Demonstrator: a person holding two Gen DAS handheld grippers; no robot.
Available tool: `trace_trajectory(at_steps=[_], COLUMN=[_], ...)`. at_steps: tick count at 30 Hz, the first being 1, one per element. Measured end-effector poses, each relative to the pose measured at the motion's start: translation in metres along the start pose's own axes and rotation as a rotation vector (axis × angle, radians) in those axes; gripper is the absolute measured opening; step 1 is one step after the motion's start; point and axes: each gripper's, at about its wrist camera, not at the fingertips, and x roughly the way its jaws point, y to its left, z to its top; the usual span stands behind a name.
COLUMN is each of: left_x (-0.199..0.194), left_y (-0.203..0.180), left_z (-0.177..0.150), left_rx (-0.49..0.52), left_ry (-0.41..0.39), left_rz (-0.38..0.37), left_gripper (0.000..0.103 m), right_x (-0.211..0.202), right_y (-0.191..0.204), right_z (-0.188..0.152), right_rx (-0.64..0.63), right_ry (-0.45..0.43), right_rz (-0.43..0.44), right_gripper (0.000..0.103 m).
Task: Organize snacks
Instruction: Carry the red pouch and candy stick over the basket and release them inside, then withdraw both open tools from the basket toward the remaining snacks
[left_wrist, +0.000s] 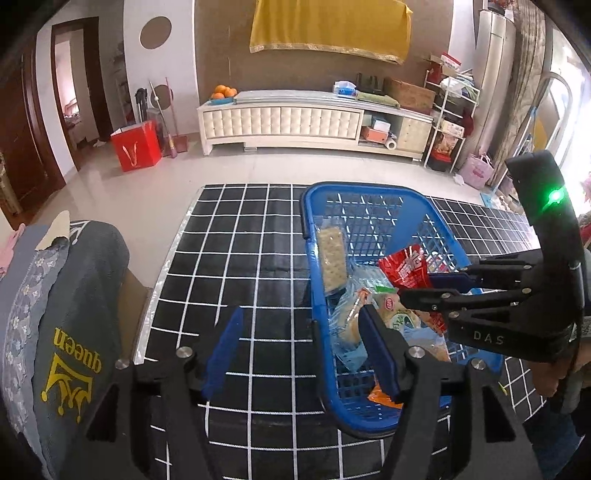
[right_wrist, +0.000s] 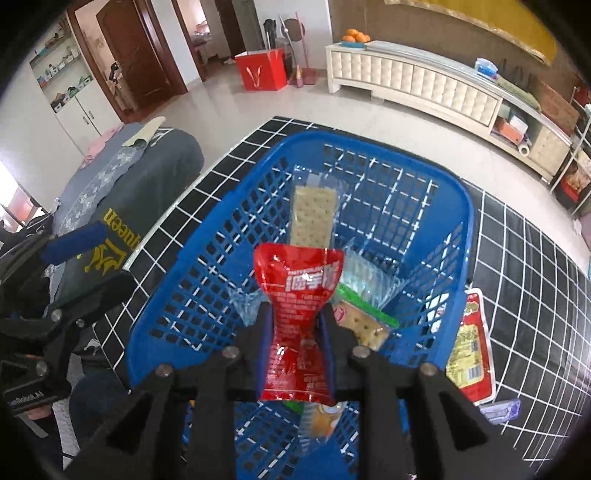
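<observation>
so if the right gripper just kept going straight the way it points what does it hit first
Probably the cracker pack leaning against the blue basket's far wall. The right gripper holds the red snack packet above the basket, pointing that way, though depth is hard to judge.

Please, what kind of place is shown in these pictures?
Most likely a home living room. A long white TV cabinet stands along the wall with a bowl of oranges on top, wooden doors lead to other rooms, and a broom leans in the corner.
</observation>
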Motion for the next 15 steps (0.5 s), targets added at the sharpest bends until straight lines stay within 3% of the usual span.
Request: trace_trajectory(at_steps=[4,7,9,11,15], left_x=[0.002,-0.002,-0.005,-0.009,-0.016], left_y=[-0.002,-0.006,-0.006,-0.007,-0.018], left_z=[0.0,0.001,0.003,0.005,0.008], left_rx=[0.006,-0.002,-0.017,-0.029,-0.005], left_ry=[0.01,-0.006,-0.018,-0.027,-0.021], left_rz=[0.008,0.02,0.071,0.1,0.048], left_gripper=[0.063,0.063,0.063,0.063,0.063], right_x=[-0.005,-0.006,-0.011,-0.016,-0.034], right_y=[-0.001,-0.003,-0.003,-0.006,-0.017], right_z=[0.001,0.0,-0.003,-0.006,-0.012], right_rx=[-0.005,0.003,-0.004,0.003,0.038], right_ry=[-0.021,0.009,-0.009,-0.015,-0.041], right_rz=[-0.005,0.019,-0.023,-0.039,-0.024], right_gripper=[0.032,0.054,0.067,0.072,0.074])
